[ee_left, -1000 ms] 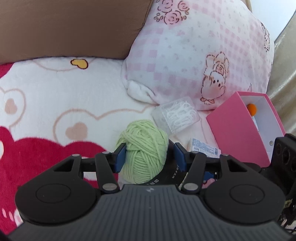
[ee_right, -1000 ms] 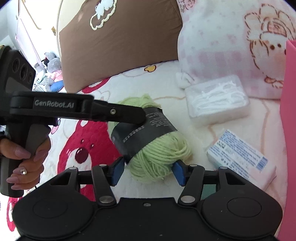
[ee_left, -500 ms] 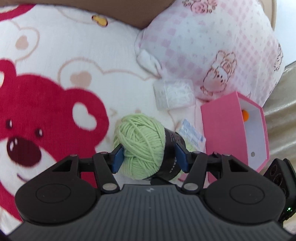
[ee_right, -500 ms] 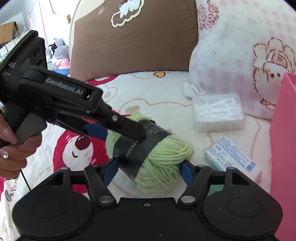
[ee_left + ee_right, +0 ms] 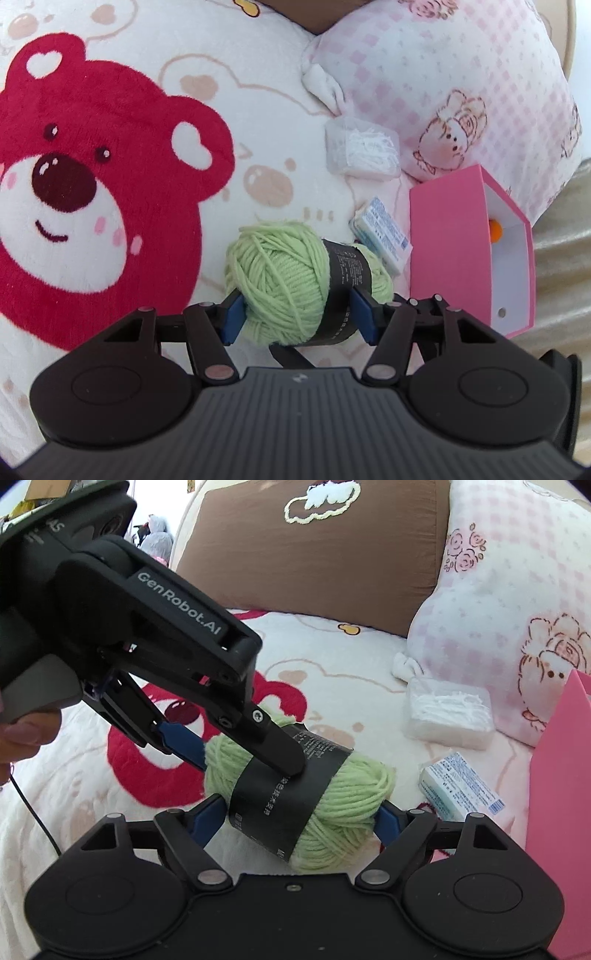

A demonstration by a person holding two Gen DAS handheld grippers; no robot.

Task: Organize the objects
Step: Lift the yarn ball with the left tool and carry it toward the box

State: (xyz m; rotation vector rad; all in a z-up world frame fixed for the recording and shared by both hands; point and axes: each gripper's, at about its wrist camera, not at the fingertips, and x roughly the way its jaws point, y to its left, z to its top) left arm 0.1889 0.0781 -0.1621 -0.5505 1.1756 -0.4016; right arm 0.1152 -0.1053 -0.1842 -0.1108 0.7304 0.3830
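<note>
While gripped, yarn (image 5: 284, 280), tissue packet (image 5: 382, 234) beside

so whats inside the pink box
In the left wrist view the pink box is open, with a white interior and one small orange ball at the inner wall. Its near pink wall covers the rest of the inside, so anything more cannot be seen.

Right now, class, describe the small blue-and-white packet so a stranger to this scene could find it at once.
Start at the pink checked pillow on the bear blanket. Below it stands an open pink box; the blue-and-white packet lies flat just left of that box, beside the green yarn ball. Unlike the clear plastic case of white picks nearby, it is opaque, with blue print.
</note>
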